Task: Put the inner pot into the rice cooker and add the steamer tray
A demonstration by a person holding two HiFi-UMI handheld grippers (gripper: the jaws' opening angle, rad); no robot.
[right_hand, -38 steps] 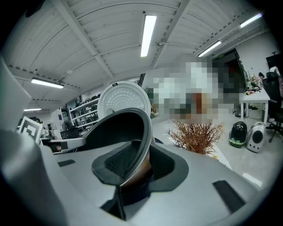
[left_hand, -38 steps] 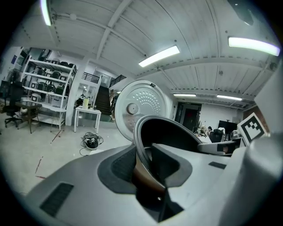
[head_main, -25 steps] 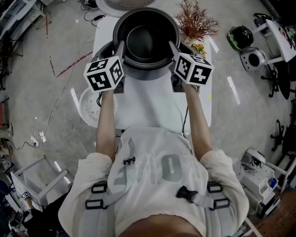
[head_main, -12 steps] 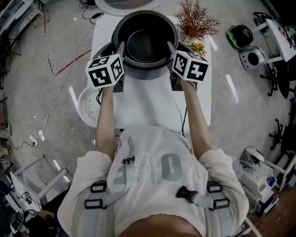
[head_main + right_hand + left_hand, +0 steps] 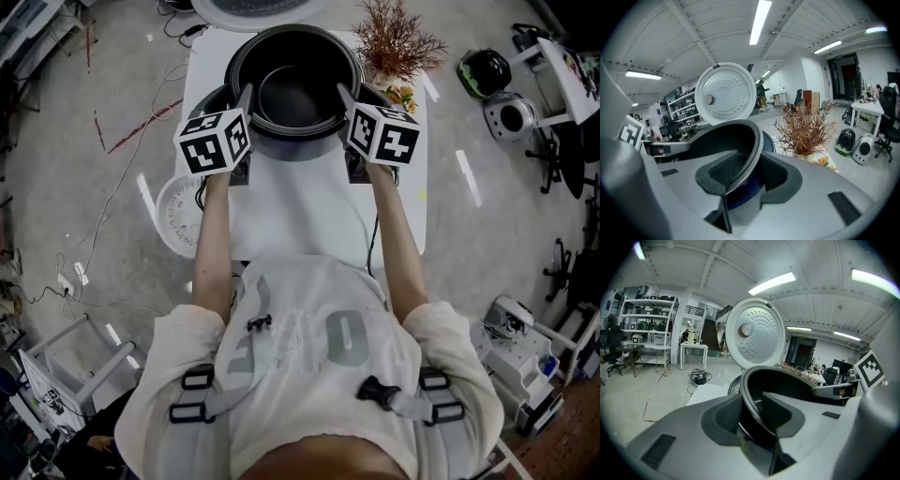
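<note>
Smooth dark metal with a dull sheen for the round black inner pot at the worktop's far edge. Pale dimpled metal, satin, on the round raised lid plate. Smooth matt white for the rectangular worktop. Dry, rough twigs on the reddish-brown branch decoration at the far right corner. Soft pale cloth for the person's shirt, with grey woven straps.

Arms forward — left tool, right tool straddling the pot, jaws just opening.
</note>
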